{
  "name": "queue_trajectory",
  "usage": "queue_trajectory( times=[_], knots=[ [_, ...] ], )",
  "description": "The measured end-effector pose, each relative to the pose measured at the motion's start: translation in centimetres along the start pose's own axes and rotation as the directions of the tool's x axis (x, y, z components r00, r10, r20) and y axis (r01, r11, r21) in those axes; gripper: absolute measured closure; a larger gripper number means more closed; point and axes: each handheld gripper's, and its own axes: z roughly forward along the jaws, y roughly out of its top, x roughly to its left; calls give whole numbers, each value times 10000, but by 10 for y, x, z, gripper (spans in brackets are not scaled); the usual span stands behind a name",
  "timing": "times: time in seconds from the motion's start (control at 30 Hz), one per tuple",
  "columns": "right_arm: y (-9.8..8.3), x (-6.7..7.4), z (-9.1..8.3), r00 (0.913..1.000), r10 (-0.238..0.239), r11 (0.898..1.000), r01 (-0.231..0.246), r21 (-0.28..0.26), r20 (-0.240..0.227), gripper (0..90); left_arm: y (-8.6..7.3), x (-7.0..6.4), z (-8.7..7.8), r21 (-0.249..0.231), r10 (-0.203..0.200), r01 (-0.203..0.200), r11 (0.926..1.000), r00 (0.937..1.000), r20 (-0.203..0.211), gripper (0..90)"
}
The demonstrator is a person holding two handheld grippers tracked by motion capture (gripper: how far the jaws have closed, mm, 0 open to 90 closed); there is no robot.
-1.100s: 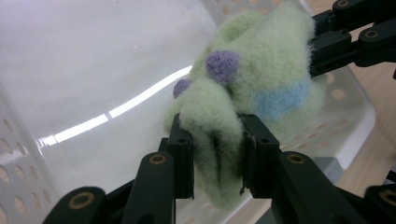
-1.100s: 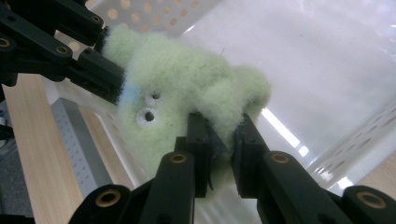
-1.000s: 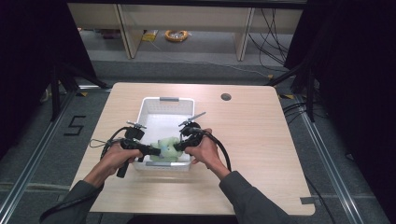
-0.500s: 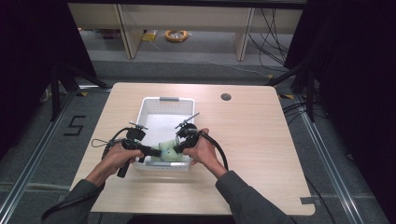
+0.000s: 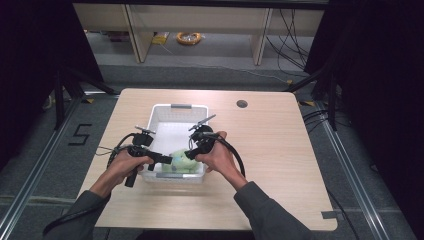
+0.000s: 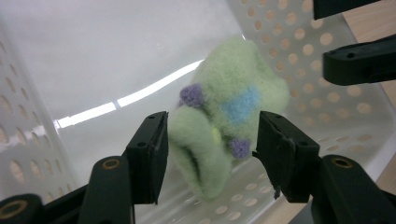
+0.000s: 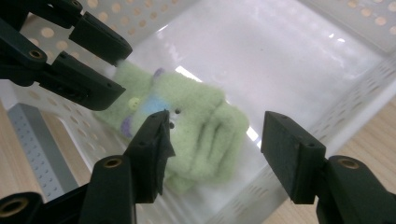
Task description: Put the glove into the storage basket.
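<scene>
Inside white perforated basket (image 5: 176, 106), near its front wall: green felt toy (image 5: 181, 161) w/ blue patch + purple dots, lying on basket floor. Flanked by left gripper (image 5: 168, 159) and right gripper (image 5: 187, 156), one per side, probably so toy could be lowered level into bin. Both sets of jaws just been opening, now parted wide. In left gripper view toy (image 6: 219, 135) between pads, gap on each side, not pinched. In right gripper view toy (image 7: 196, 126) mostly beyond jaws, nothing gripped. Looks like a release: toy dropped in, hands not yet pulled clear
</scene>
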Motion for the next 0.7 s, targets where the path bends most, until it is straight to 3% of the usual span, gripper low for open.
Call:
queue_trajectory(
  times=[0.17, 0.23, 0.27, 0.3, 0.33, 0.37, 0.43, 0.5, 0.6, 0.63, 0.67, 0.7],
  knots=[
    [-3, -4, -12, 9999, -73, 9988, 66, -481, -138, 416, 3, -2, -6, -395, -129, 131, 9991, 9999, 71, 411],
    [-5, -5, -17, 9997, -188, 9986, 181, -505, -131, 413, 3, -4, -6, -325, -65, 68, 9994, 9999, 92, 409],
    [-5, -4, -20, 10000, 3, 9995, -4, -321, -37, 410, 3, -4, -7, -198, 117, -116, 9997, 9999, 50, 404],
    [-6, -5, -22, 9997, -230, 9987, 230, -457, 7, 408, 3, -7, -7, -365, -17, 18, 9993, 10000, 44, 398],
    [-7, -5, -23, 9996, -254, 9979, 246, -605, -117, 407, 4, -8, -9, -299, 115, -112, 9995, 9999, 98, 393],
    [-8, -6, -25, 9997, -230, 9979, 231, -604, 16, 405, 3, -10, -9, -424, 98, -94, 9991, 9999, 108, 390],
    [-9, -7, -29, 9993, -337, 9971, 326, -691, -143, 395, 3, -15, -12, -550, 243, -239, 9982, 9997, 58, 386],
    [-12, -6, -33, 9998, -145, 9974, 135, -704, -136, 387, 3, -20, -15, -654, 368, -366, 9972, 9993, 20, 374],
    [-18, -9, -40, 9995, -268, 9946, 253, -1003, -139, 377, -1, -31, -21, -1009, 397, -363, 9942, 9987, 323, 354],
    [-20, -9, -44, 9999, 11, 9949, -24, -1007, -130, 376, -3, -36, -23, -1173, 412, -360, 9924, 9982, 426, 350],
    [-22, -10, -47, 9995, -124, 9932, 88, -1158, -304, 375, -5, -39, -26, -1151, 643, -588, 9916, 9969, 447, 345],
    [-25, -12, -49, 9988, -290, 9910, 235, -1320, -403, 374, -7, -44, -26, -1368, 540, -462, 9895, 9971, 542, 343]
  ],
)
